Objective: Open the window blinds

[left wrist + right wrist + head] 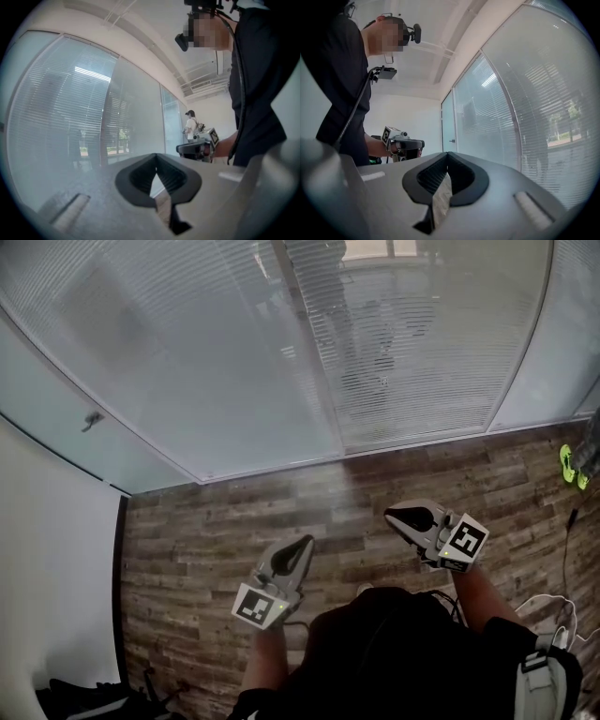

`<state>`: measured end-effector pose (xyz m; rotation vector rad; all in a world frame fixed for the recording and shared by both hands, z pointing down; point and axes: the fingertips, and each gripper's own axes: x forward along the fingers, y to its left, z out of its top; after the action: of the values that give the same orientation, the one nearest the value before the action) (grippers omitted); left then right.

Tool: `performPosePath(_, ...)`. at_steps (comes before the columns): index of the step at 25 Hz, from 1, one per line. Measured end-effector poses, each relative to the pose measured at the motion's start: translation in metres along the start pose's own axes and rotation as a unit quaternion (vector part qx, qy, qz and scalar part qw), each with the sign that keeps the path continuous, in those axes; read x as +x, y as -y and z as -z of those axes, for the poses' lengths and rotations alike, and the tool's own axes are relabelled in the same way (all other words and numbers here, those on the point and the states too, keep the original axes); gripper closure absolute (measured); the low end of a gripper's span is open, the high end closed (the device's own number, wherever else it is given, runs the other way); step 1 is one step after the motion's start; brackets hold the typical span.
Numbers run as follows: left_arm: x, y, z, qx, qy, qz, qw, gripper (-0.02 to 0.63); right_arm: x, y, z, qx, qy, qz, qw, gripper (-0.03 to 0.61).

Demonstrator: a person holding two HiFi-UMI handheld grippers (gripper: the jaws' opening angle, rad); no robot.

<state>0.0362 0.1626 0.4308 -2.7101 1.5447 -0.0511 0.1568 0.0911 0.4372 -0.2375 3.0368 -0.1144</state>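
White horizontal blinds hang behind a long glass wall, slats down to near the wooden floor. They also fill the left gripper view as blinds and the right gripper view as blinds. My left gripper is held level over the floor, well short of the glass, its jaws together with nothing in them. My right gripper is beside it, turned toward the left, shut and empty. Each gripper view shows its own closed tips, left gripper and right gripper, and the other gripper across from it.
A metal frame post splits the glass panels, and a small handle sits on the left pane. A white wall closes the left side. Green objects and cables lie at right. A person in white stands far off.
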Motion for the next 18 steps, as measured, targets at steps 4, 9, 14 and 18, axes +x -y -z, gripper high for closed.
performPosePath(4,0.005,-0.017,0.004,-0.006,0.003,0.009,0.9999,0.61,0.016,0.002,0.005,-0.003,-0.01,-0.011,1.0,0.572)
performPosePath(9,0.002,-0.038,0.005,-0.019,0.014,0.009,0.9997,0.609,0.03,0.006,0.006,-0.004,-0.019,-0.005,1.0,0.572)
performPosePath(14,0.004,-0.048,0.009,-0.026,0.017,0.013,0.9994,0.609,0.037,0.01,0.013,-0.002,-0.033,-0.006,0.999,0.572)
performPosePath(18,0.005,-0.046,0.01,-0.032,0.019,0.022,0.9991,0.609,0.038,0.008,0.008,-0.008,-0.035,0.003,0.999,0.572)
